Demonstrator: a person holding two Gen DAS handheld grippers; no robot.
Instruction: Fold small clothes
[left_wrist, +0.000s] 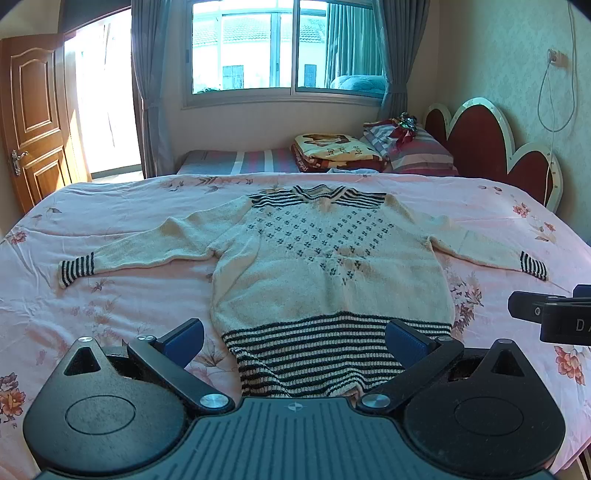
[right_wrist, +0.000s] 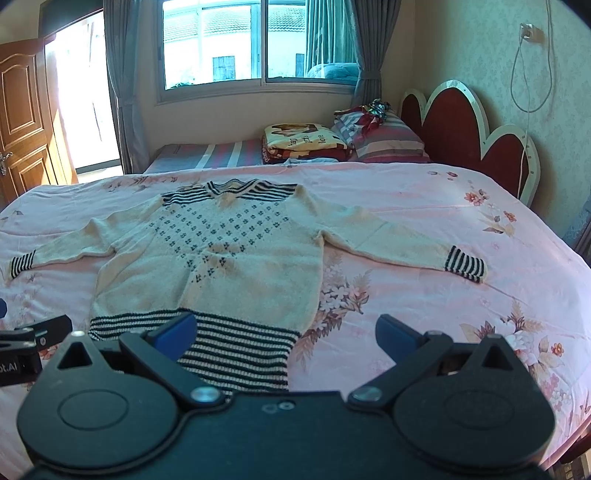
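Right now, seen from the left wrist camera, the cream knitted sweater (left_wrist: 325, 273) lies flat and face up on the pink floral bedsheet (left_wrist: 129, 306), both sleeves stretched sideways, neckline toward the window (left_wrist: 284, 51) and striped hem (left_wrist: 314, 354) nearest the left gripper (left_wrist: 295, 339). That gripper hangs low just short of the hem, level and pointed along the sweater's body, its blue-padded fingers (left_wrist: 184, 338) spread wide and holding nothing; the hem sits between them. The tip of the other tool pokes in beyond the sweater's right-hand side. From the right wrist camera, the right gripper (right_wrist: 286, 334) is held at about the same height, also level, jaws wide apart and empty, set off toward the right corner of the hem, so one finger overlaps the stripes and the other is over bare sheet. Nothing is folded yet, I'd say. To start well, each tool should probably pinch a single cuff, left cuff (left_wrist: 77, 273) and right cuff (right_wrist: 465, 267), catching both knit layers, then carry the sleeve across the chest without dragging the body out of square.
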